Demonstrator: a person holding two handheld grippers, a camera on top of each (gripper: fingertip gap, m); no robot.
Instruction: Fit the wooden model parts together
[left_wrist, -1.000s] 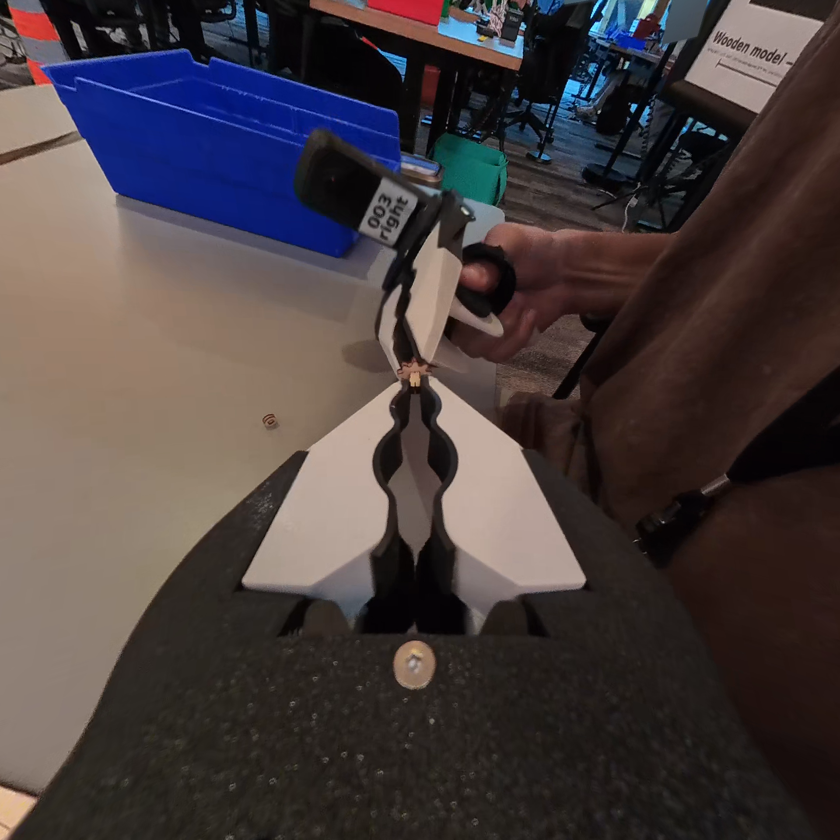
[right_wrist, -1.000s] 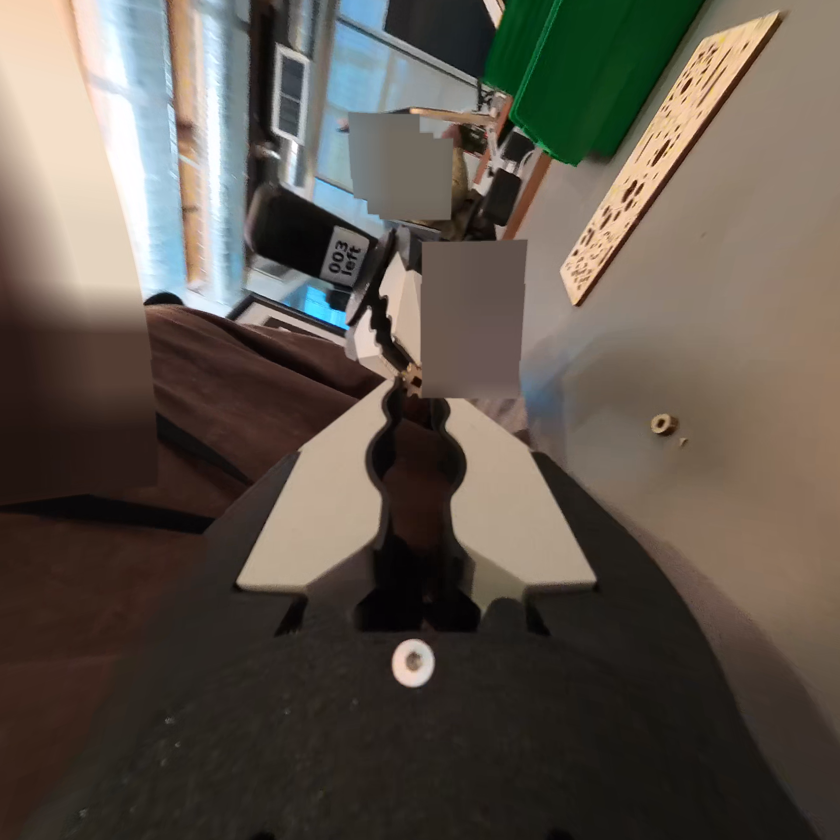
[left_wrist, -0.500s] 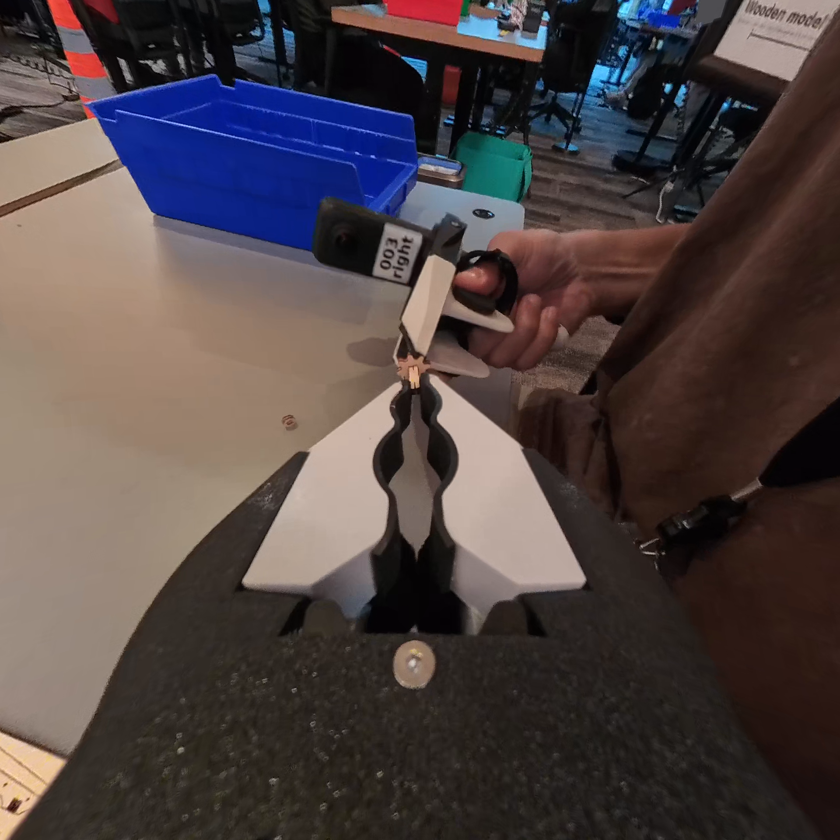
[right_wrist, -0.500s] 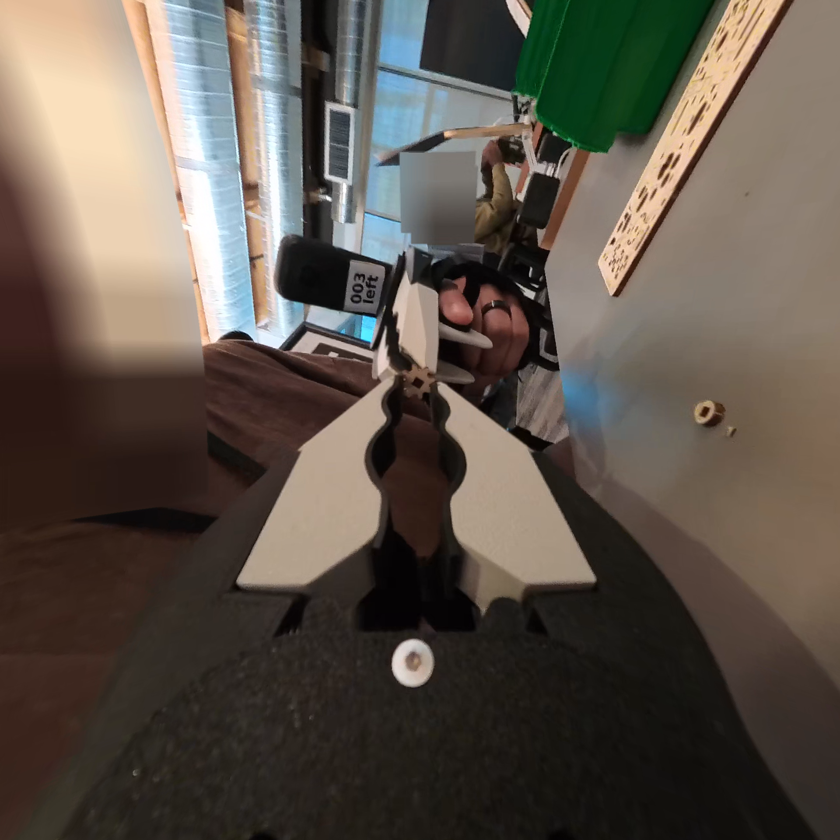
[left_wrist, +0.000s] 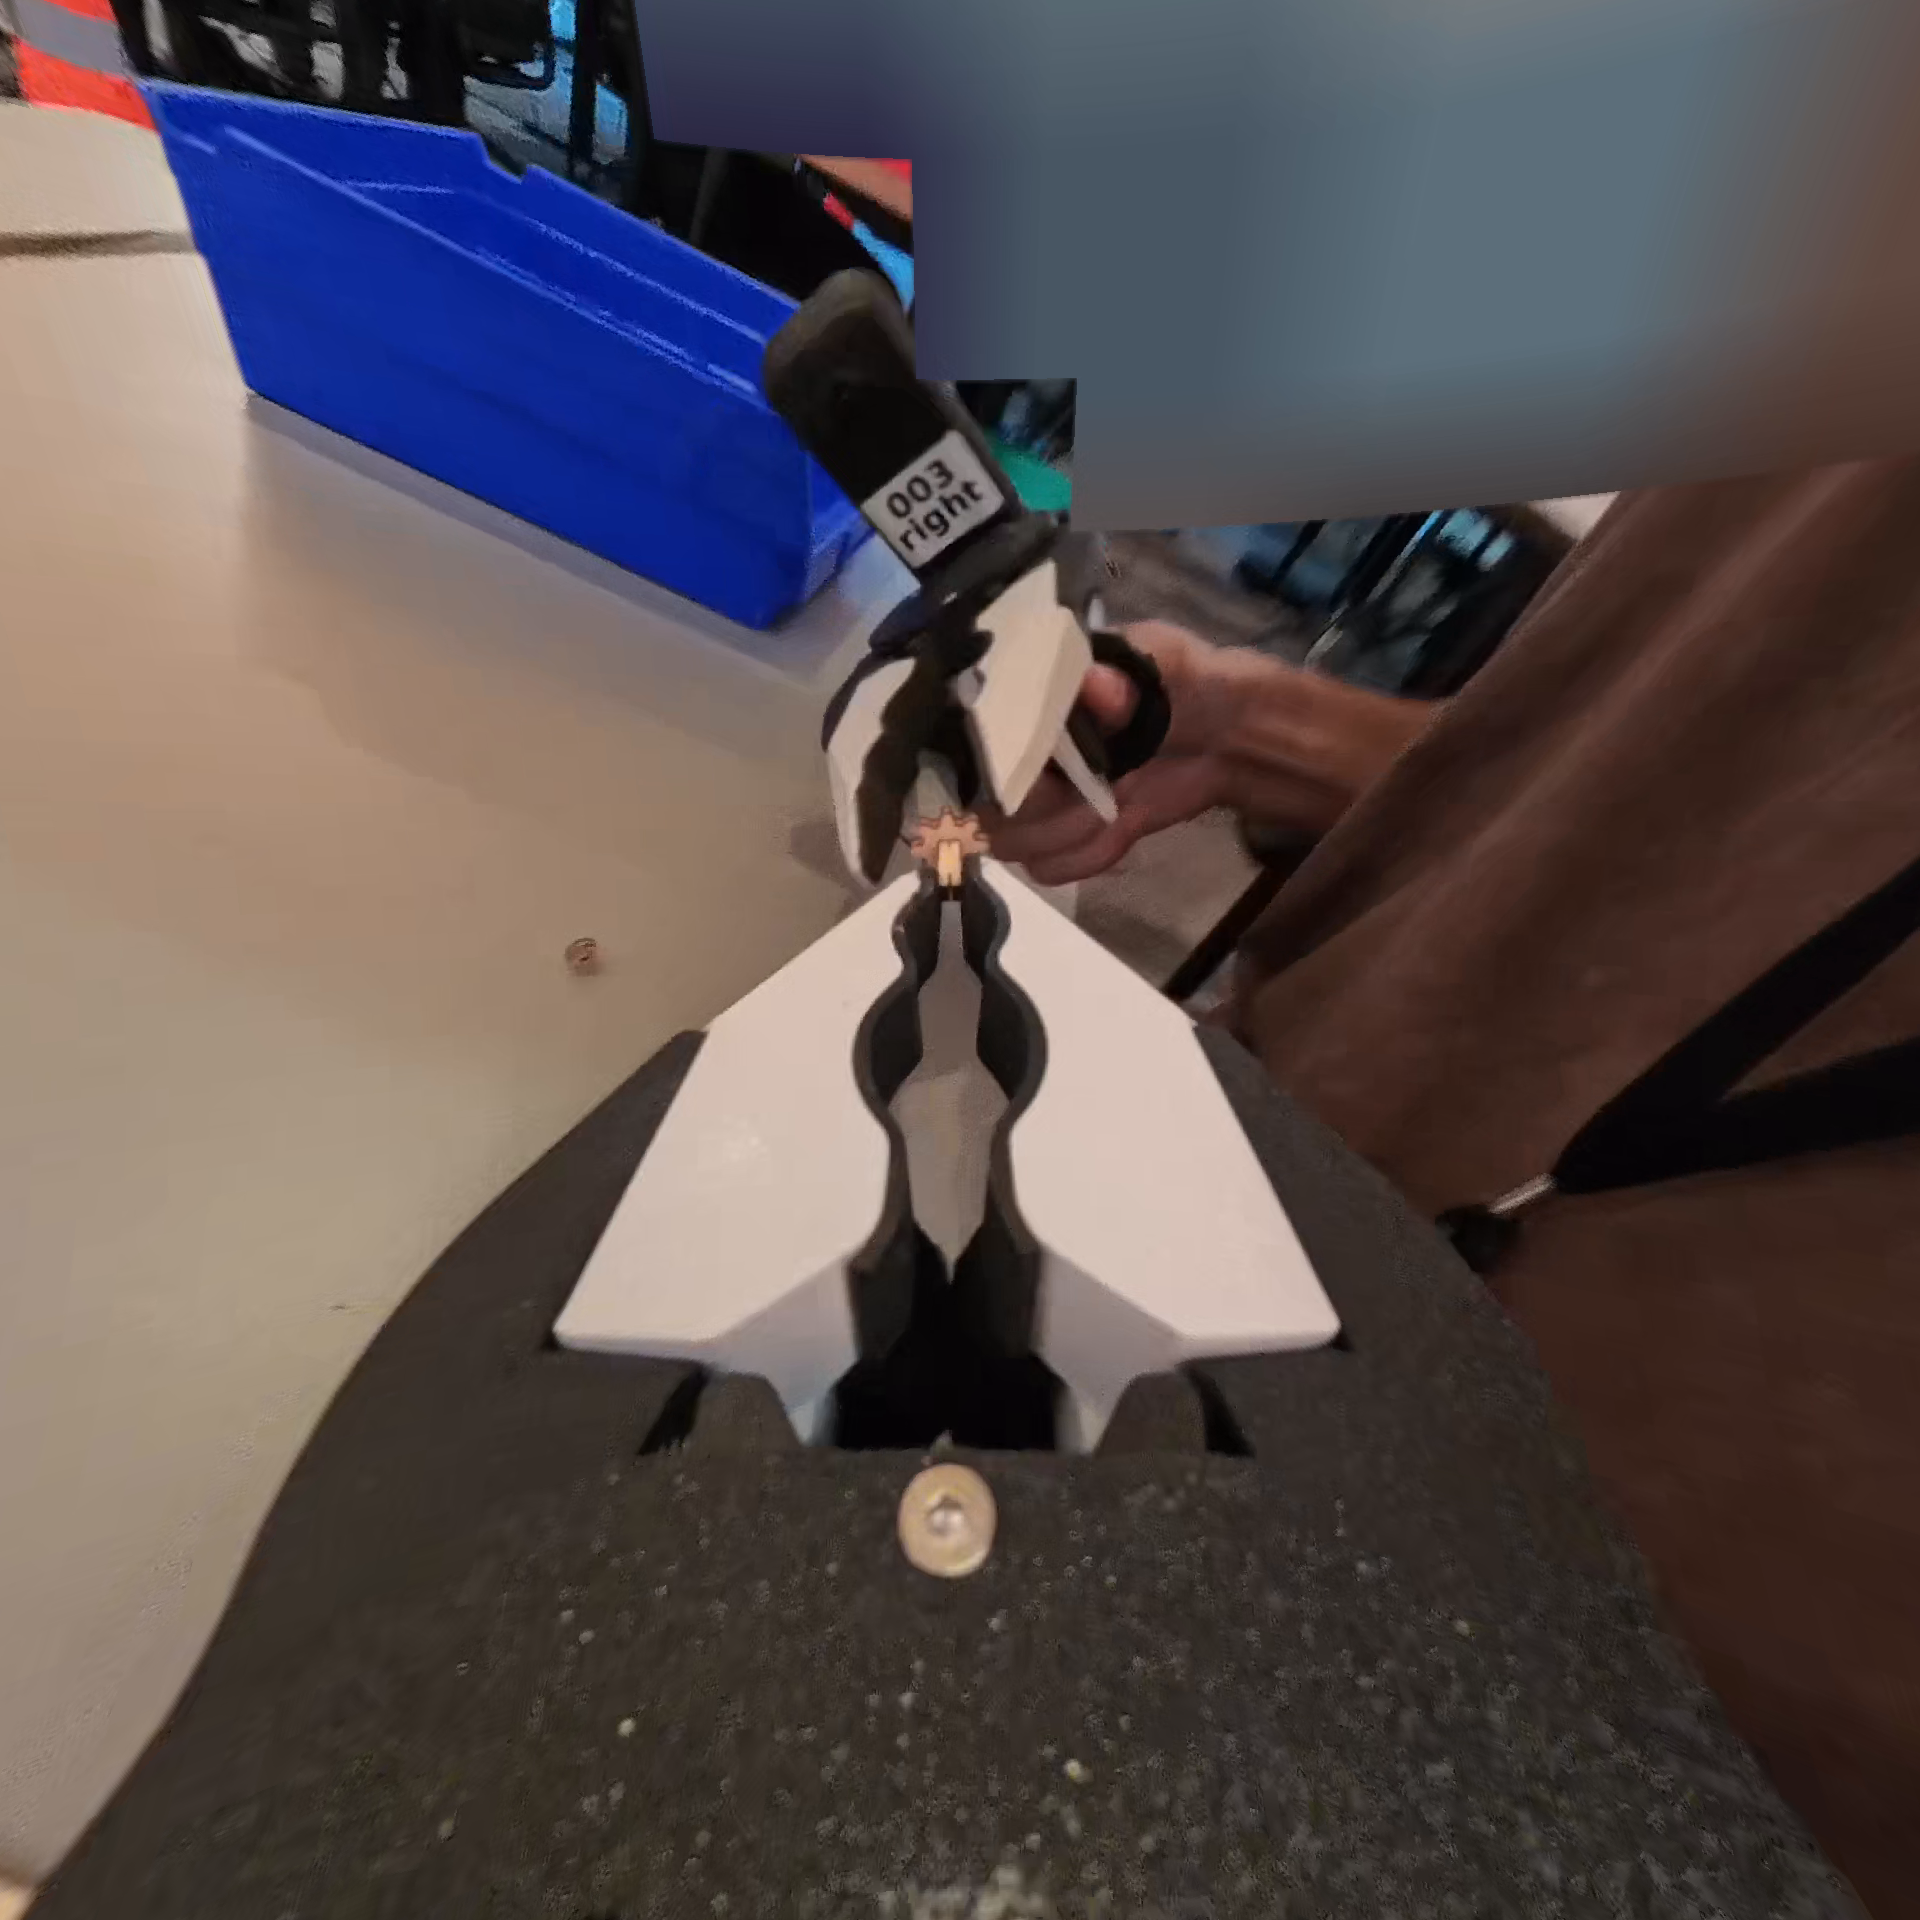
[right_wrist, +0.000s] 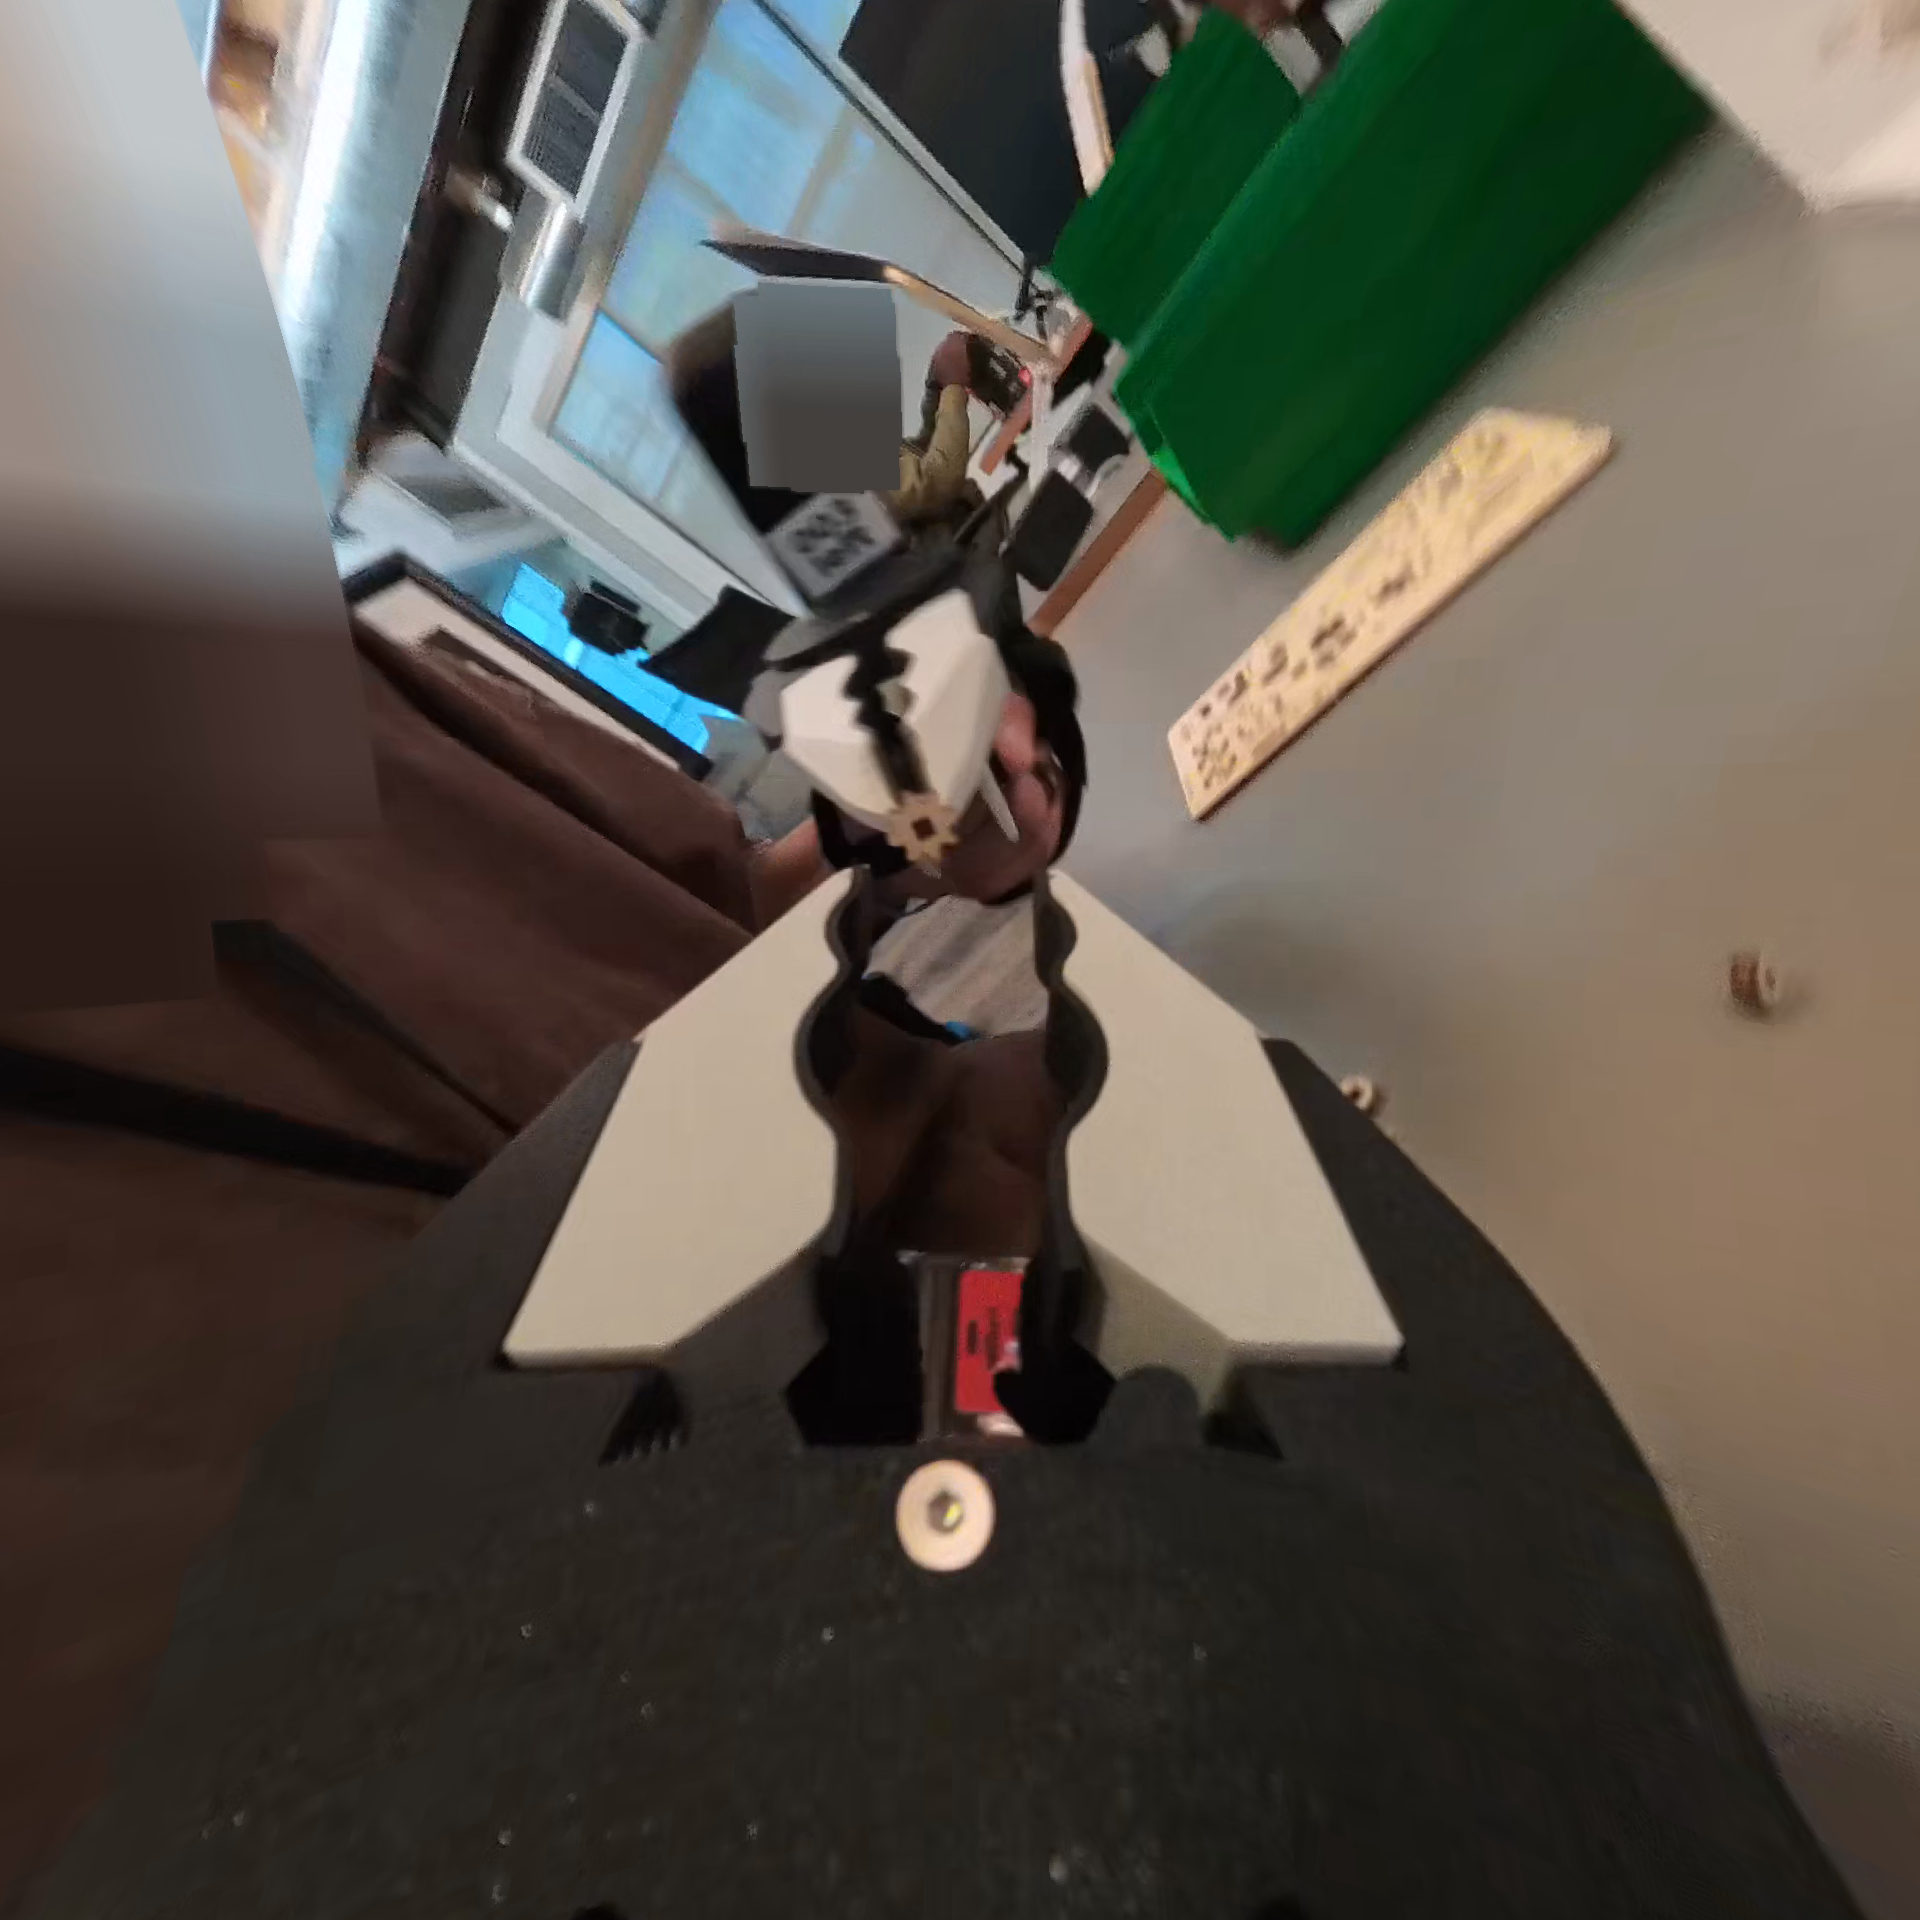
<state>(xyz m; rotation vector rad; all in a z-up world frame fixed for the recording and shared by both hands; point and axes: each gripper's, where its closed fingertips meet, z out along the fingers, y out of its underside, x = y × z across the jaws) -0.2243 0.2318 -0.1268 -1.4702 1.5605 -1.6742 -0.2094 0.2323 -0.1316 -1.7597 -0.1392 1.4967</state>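
- My left hand-held gripper (left_wrist: 948, 888) is squeezed tight on a little wooden gear (left_wrist: 948, 831)
- The gear sits right at the tips of the two fingers, and a small pale peg pokes through its middle
- The gear is up in the air, not on the counter (left_wrist: 312, 831), close to the counter's edge by my body
- My right hand-held gripper (right_wrist: 948, 888) is let go, with a wide gap between its fingers and nothing in it
- Its tips are just beside the gear, pointing at it from the other side
- A tiny wooden ring (left_wrist: 584, 953) lies alone on the bare counter, well apart from the gear
- A blue bin (left_wrist: 499, 343) stands at the far edge of the counter in the left wrist view
- A flat wooden sheet (right_wrist: 1382, 613) full of cut-out holes lies on the counter in the right wrist view
- Green bins (right_wrist: 1299, 260) stand just past the sheet, near the counter's far edge
- The right wrist view is a bit blurry
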